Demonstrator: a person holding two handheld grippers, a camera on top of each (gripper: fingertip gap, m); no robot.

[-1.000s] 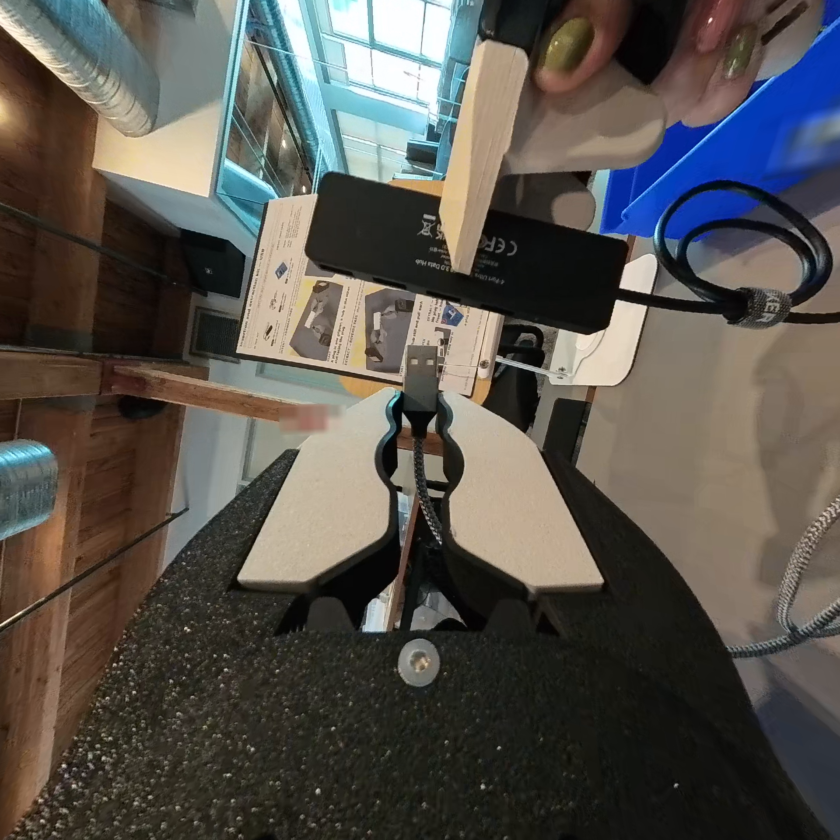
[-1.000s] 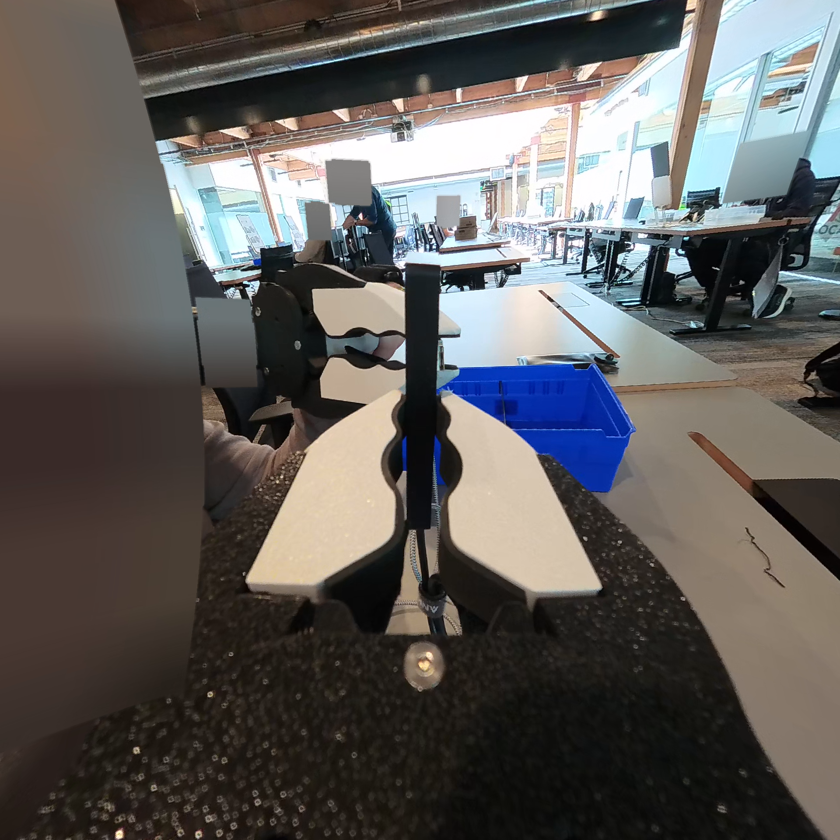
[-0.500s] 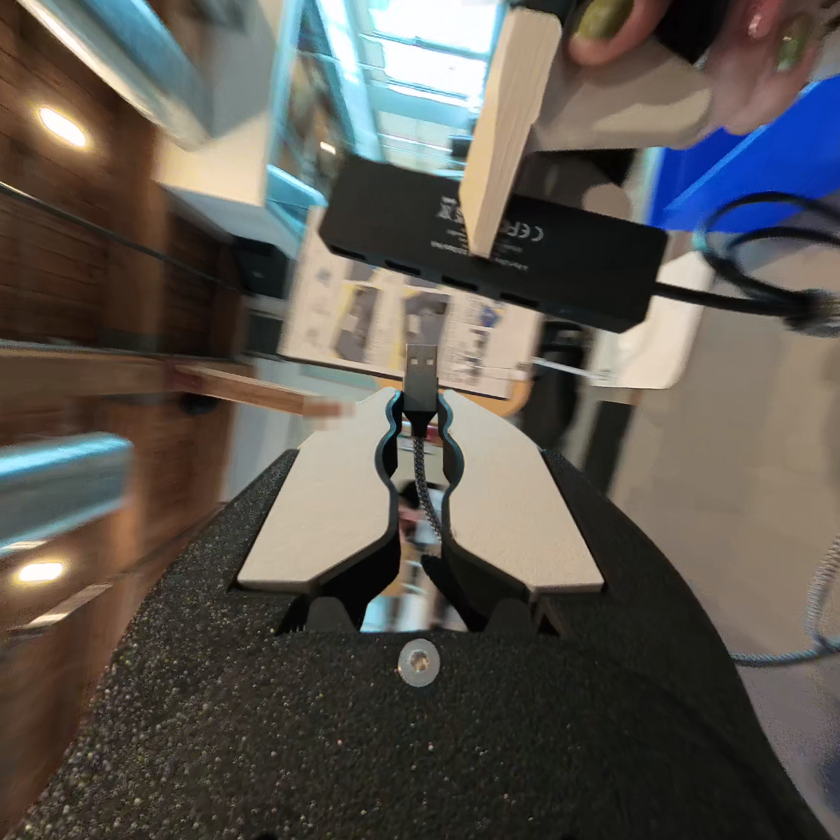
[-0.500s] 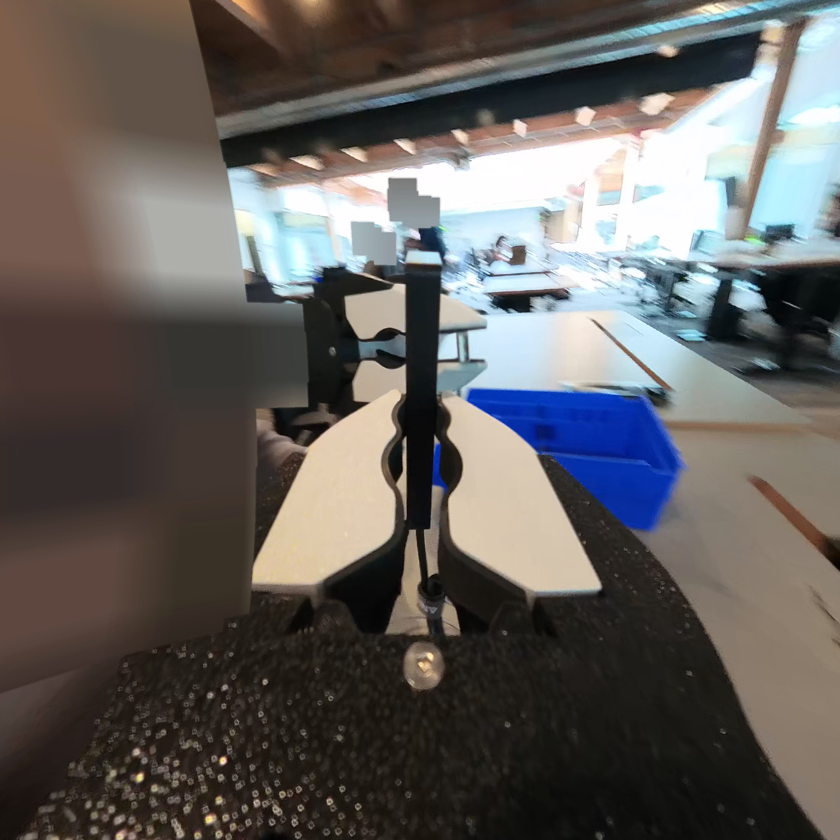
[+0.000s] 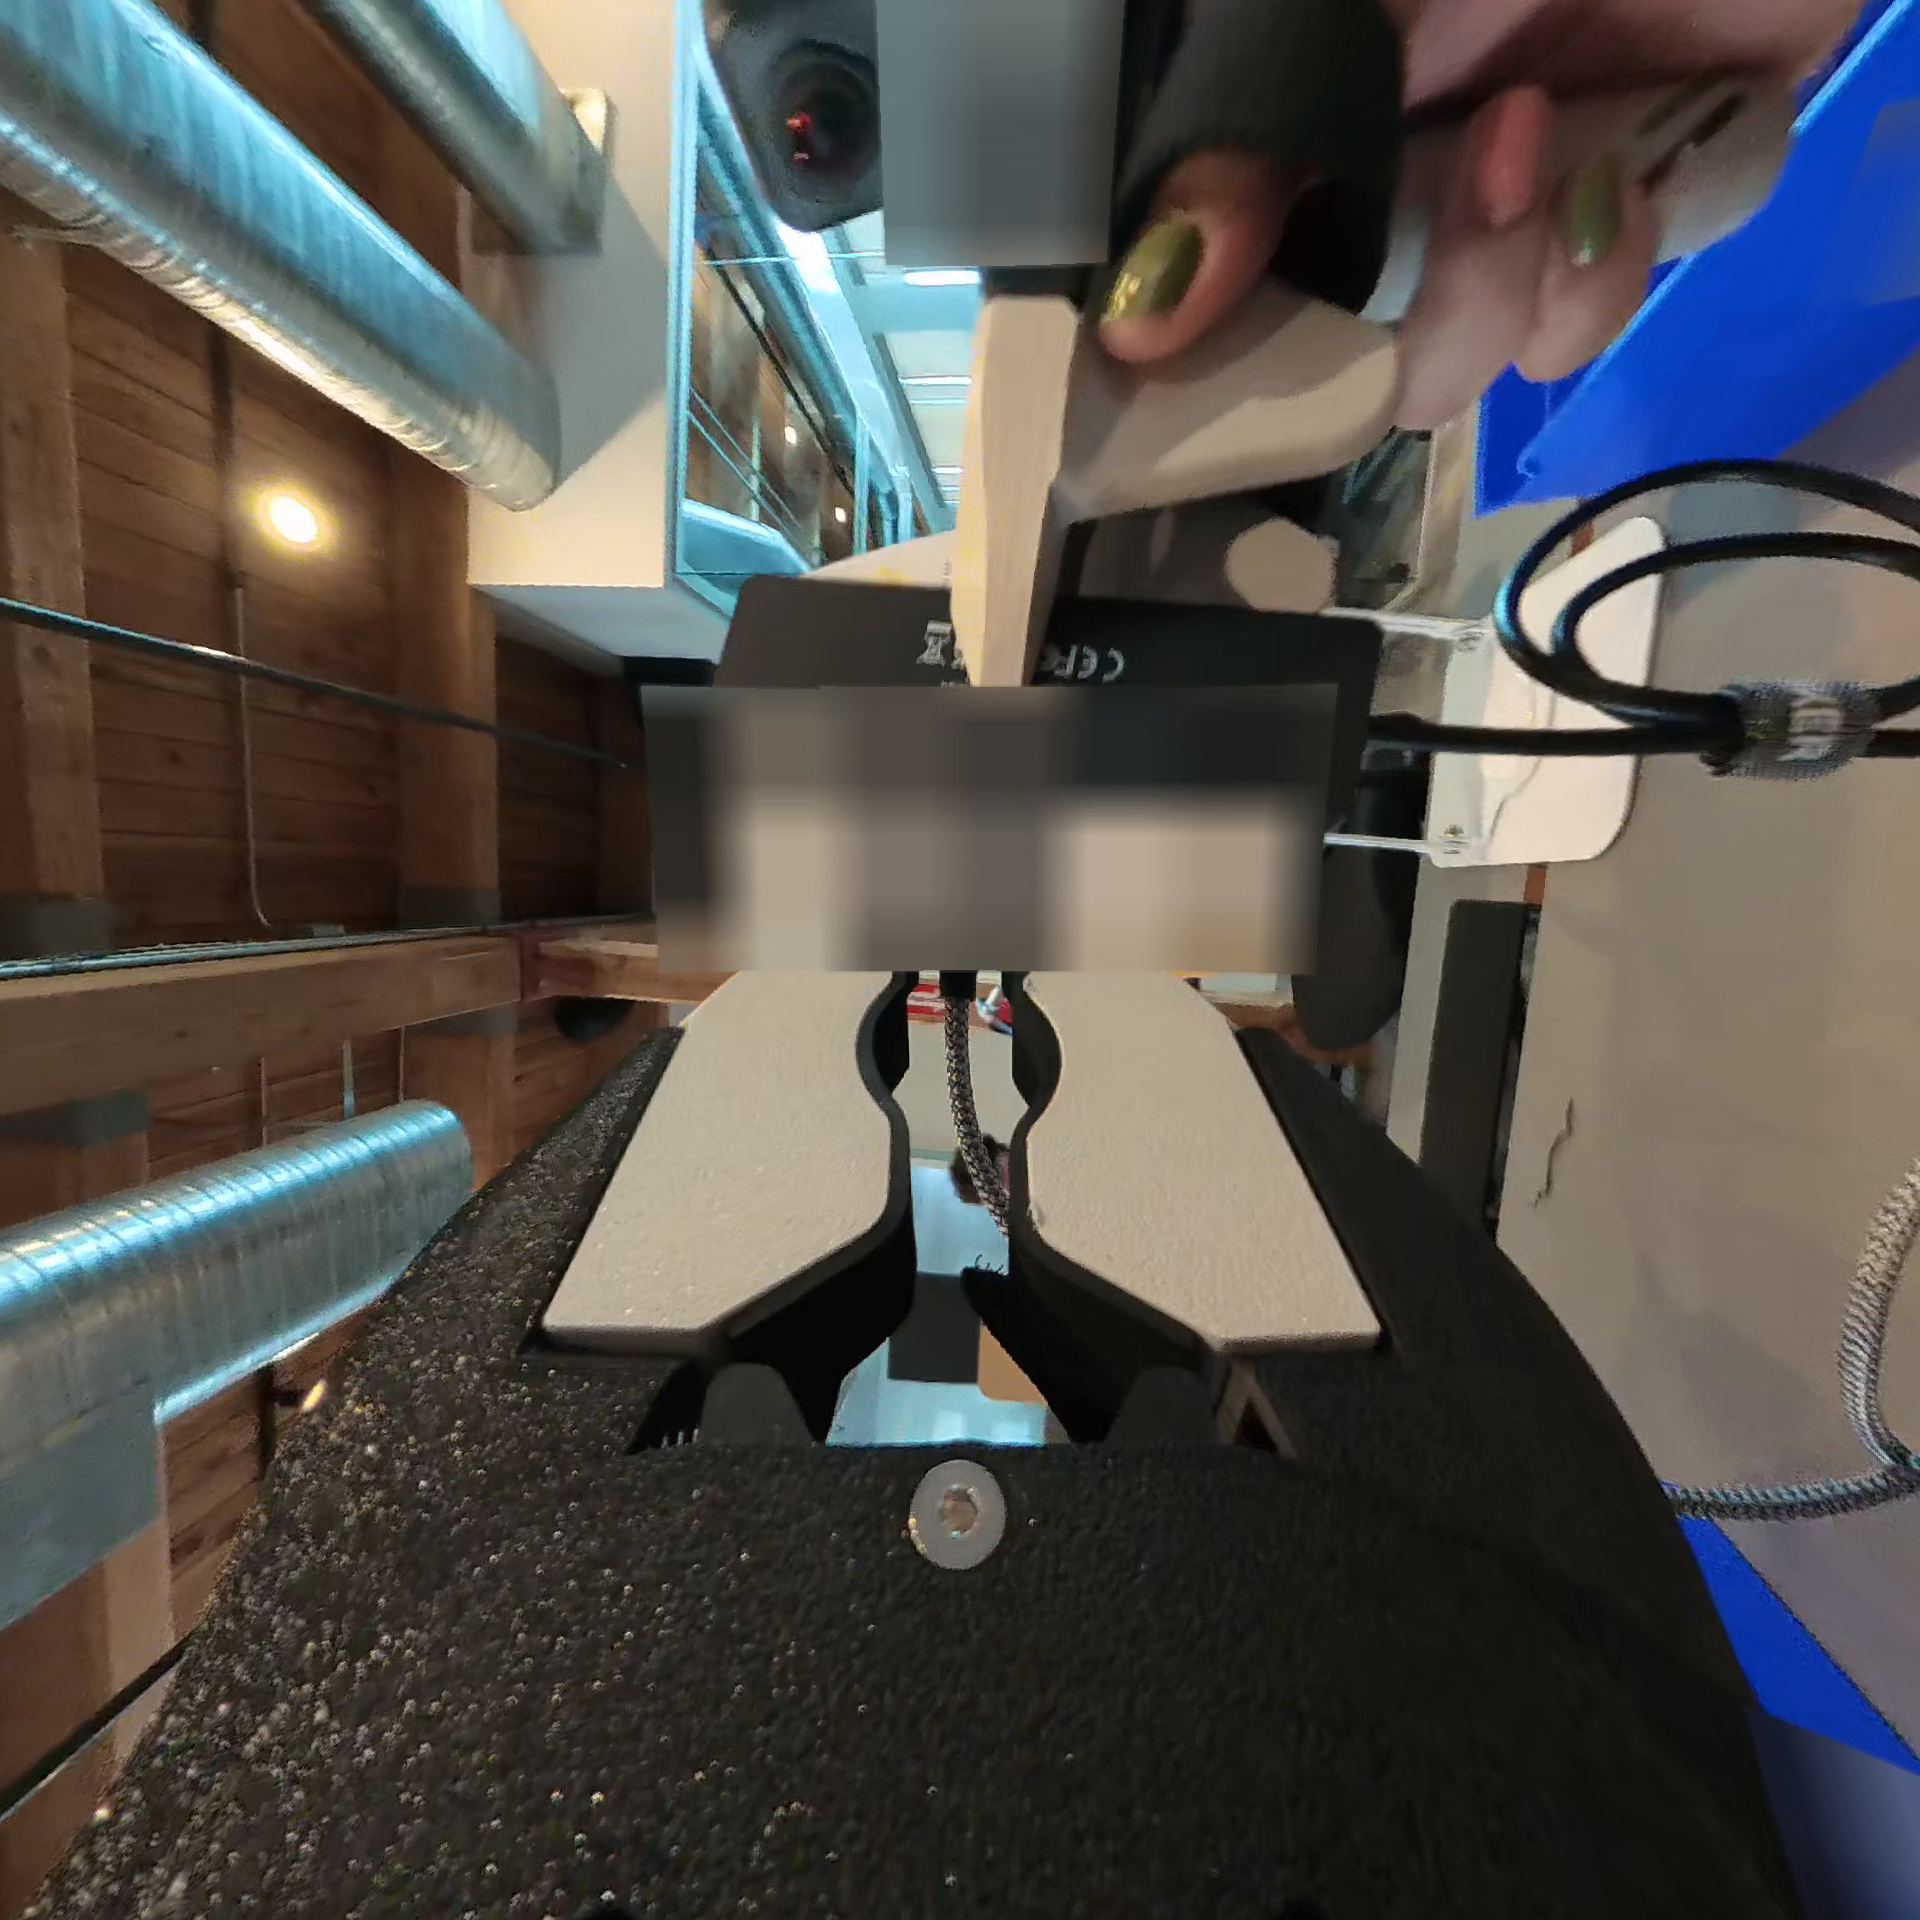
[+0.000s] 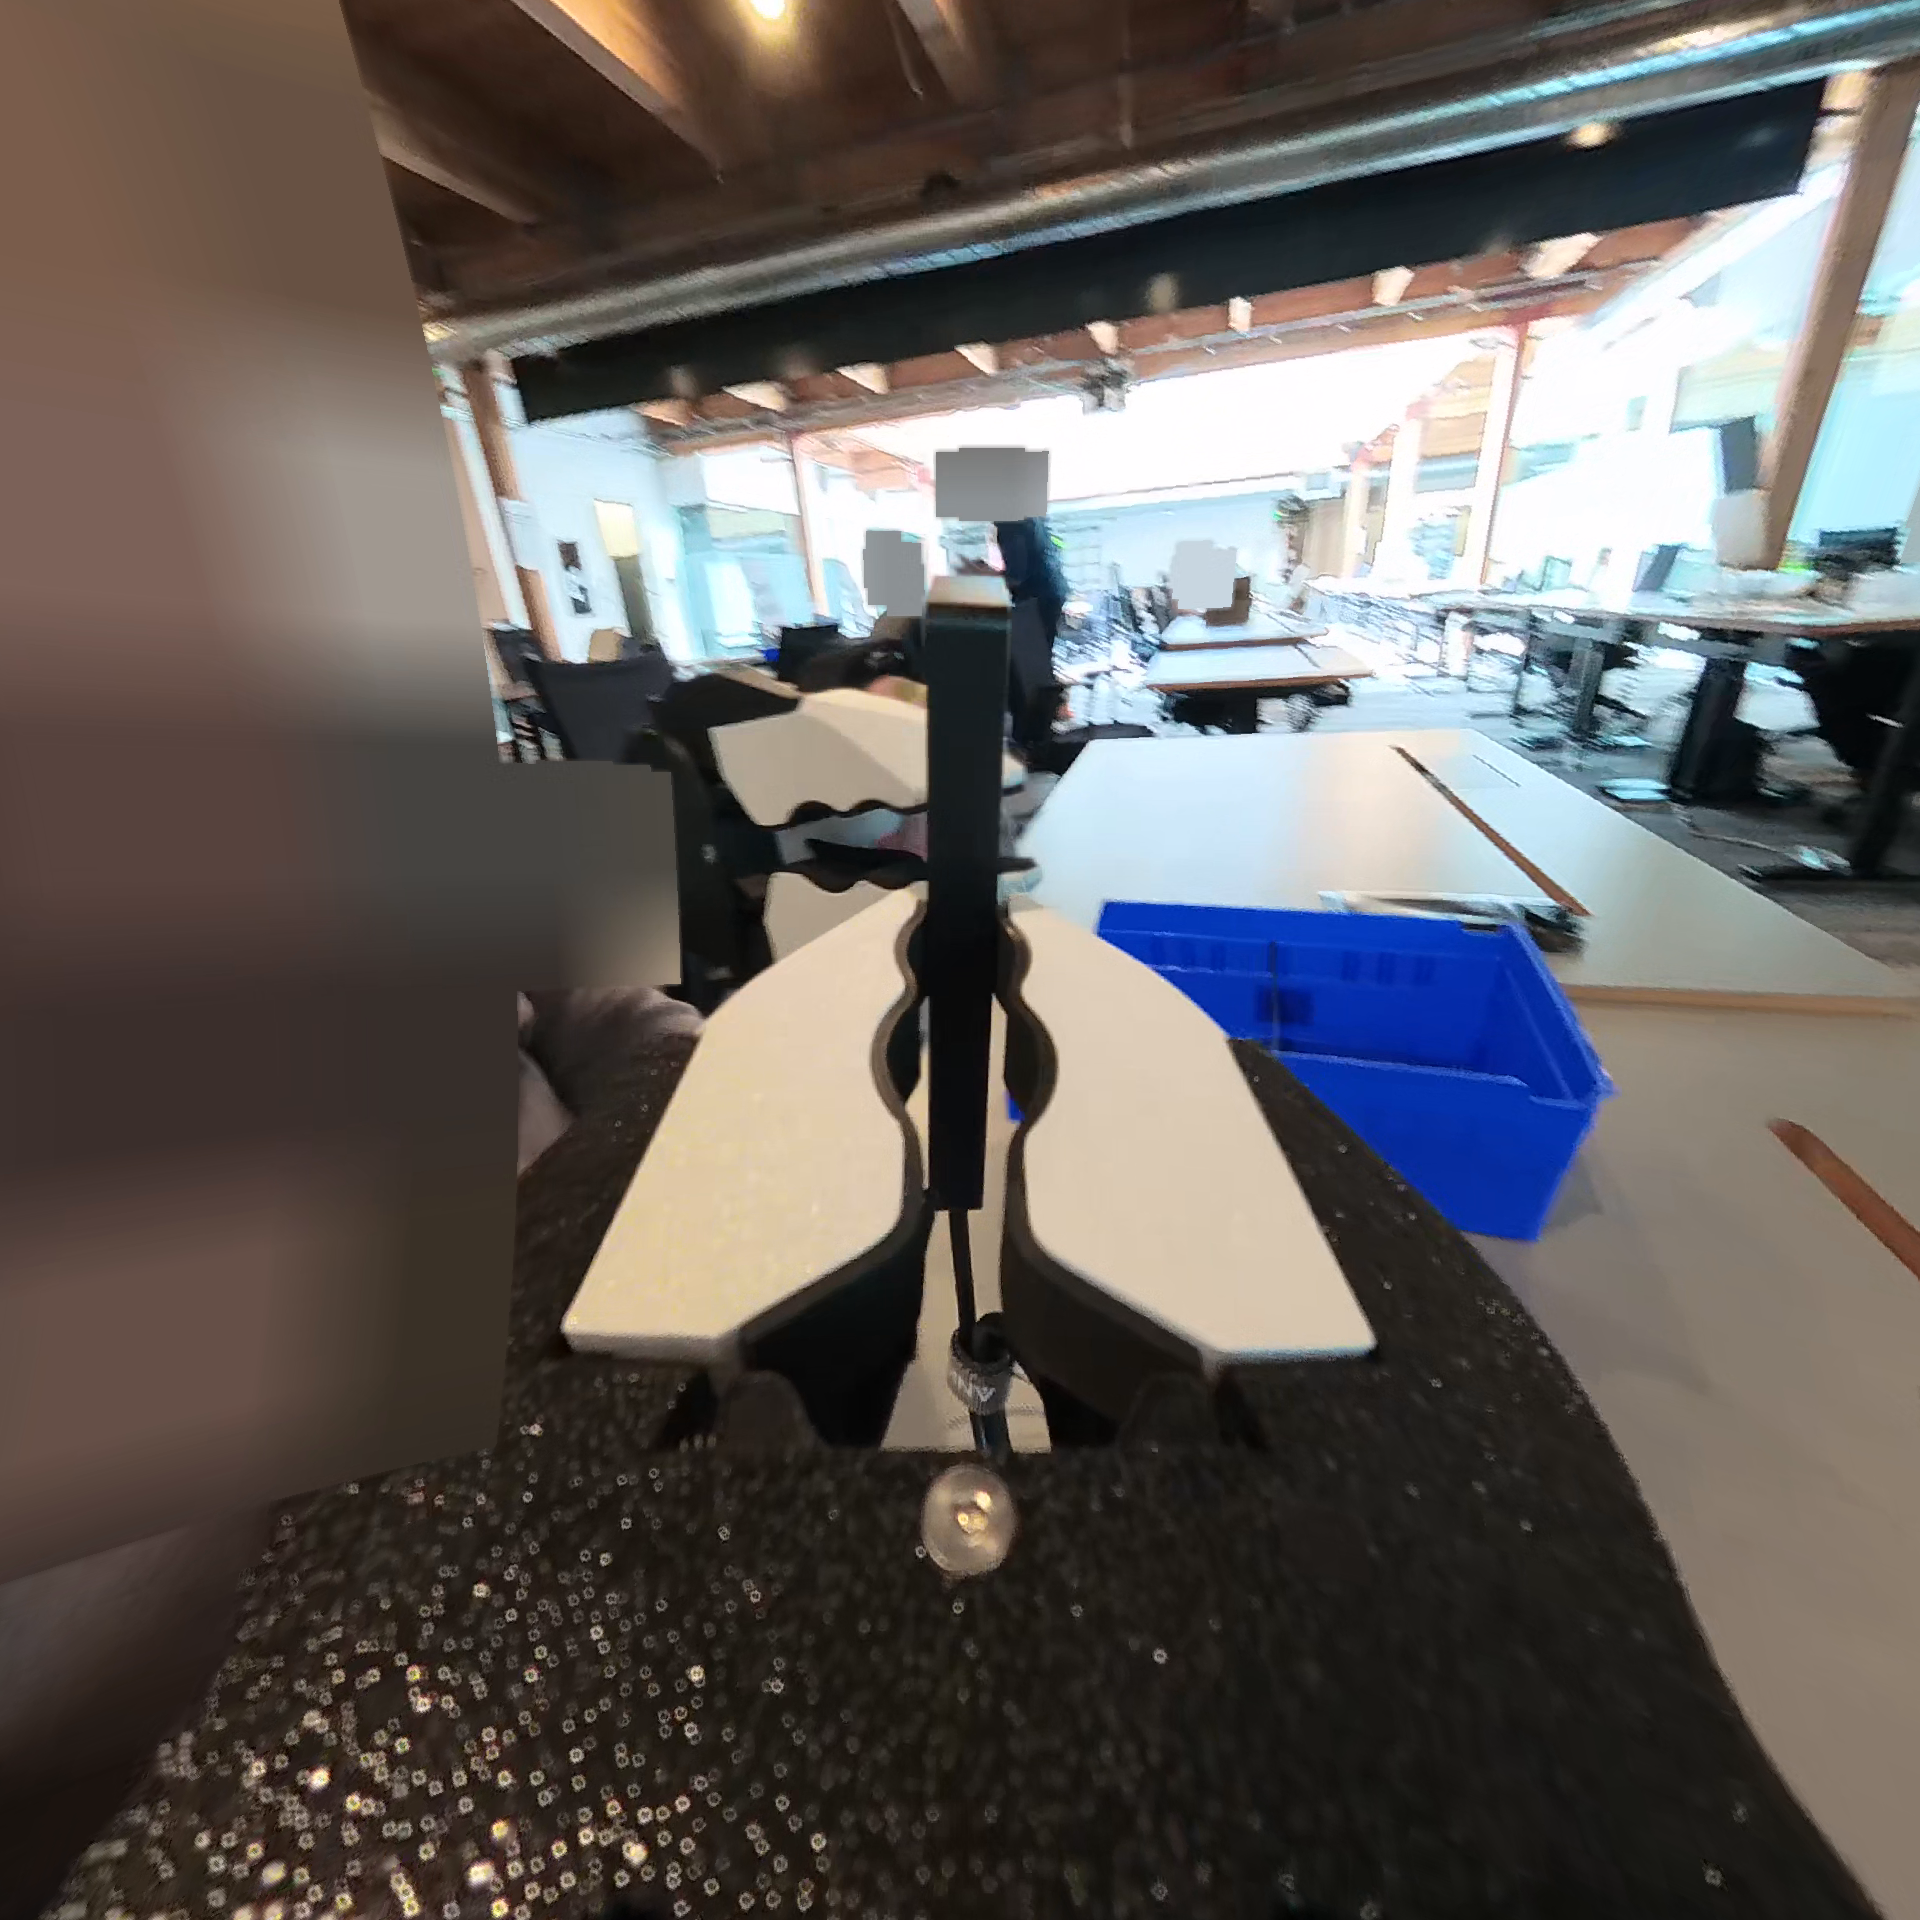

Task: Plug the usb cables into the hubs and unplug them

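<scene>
Hub [image 6: 966, 883] sits clamped edge-on in our right gripper [image 6: 961, 966]; our left gripper [image 5: 956, 997] pinches the braided cable [image 5: 966, 1101] right at its ports. We judge insertion underway, though a blur hides the plug. Next comes a straight, steady push.

Black hub [image 6: 958, 904], blue bin [image 6: 1455, 1101]

Black hub [image 6: 966, 883] stands upright; braided usb cable [image 5: 971, 1127] meets its edge.
</scene>
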